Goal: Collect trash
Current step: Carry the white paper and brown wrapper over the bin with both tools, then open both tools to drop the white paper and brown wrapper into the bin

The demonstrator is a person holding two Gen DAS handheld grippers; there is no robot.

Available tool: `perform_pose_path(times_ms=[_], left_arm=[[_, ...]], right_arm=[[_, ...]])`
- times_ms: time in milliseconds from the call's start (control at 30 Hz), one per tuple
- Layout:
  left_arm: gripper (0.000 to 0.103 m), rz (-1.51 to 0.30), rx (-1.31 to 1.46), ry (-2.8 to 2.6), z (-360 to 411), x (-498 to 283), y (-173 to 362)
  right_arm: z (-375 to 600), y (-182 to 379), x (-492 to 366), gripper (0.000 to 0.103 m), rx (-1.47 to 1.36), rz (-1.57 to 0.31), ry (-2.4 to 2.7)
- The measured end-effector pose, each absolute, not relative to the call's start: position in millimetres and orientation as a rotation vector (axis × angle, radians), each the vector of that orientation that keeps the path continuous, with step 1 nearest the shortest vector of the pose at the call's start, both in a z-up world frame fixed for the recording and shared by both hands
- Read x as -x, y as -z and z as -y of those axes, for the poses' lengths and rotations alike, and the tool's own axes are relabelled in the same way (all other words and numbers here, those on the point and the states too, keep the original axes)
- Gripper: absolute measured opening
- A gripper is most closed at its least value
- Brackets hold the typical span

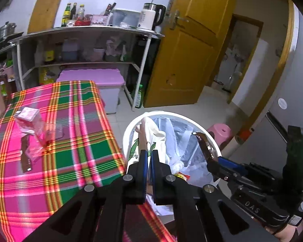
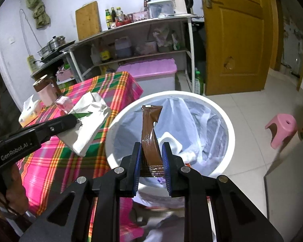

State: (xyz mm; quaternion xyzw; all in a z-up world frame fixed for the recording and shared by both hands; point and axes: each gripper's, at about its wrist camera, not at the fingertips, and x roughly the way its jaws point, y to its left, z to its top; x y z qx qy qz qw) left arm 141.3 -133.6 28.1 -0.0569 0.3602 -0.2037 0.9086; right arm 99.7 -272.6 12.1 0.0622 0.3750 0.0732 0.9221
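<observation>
My left gripper (image 1: 149, 153) is shut on a crumpled white paper bag with green print (image 1: 149, 135), held at the near-left rim of the white trash bin (image 1: 129, 129). The bag also shows in the right wrist view (image 2: 91, 119), over the table edge beside the bin (image 2: 222, 117). My right gripper (image 2: 151, 147) is shut on a brown sachet wrapper (image 2: 150, 129), held upright above the bin's plastic liner (image 2: 192, 117). The right gripper (image 1: 214, 161) and the wrapper (image 1: 204, 145) show over the bin's right rim in the left wrist view.
A table with a pink-green plaid cloth (image 1: 70, 133) stands left of the bin, with a clear pink wrapper (image 1: 36, 127), a brown strip (image 1: 26, 157), a tissue pack (image 2: 28, 111) and a pink jar (image 2: 45, 90). A pink stool (image 2: 280, 129), shelf rack (image 1: 86, 48) and yellow door (image 1: 192, 50) are nearby.
</observation>
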Motion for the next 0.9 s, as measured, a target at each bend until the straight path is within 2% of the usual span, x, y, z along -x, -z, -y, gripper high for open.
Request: perform_pose_path(times_ms=[900], left_arm=[[0.005,-0.838,0.05,0.525,189,-188,12]], right_arm=[[303,29,-138,0.022,-0.153,-0.884,-0.109]])
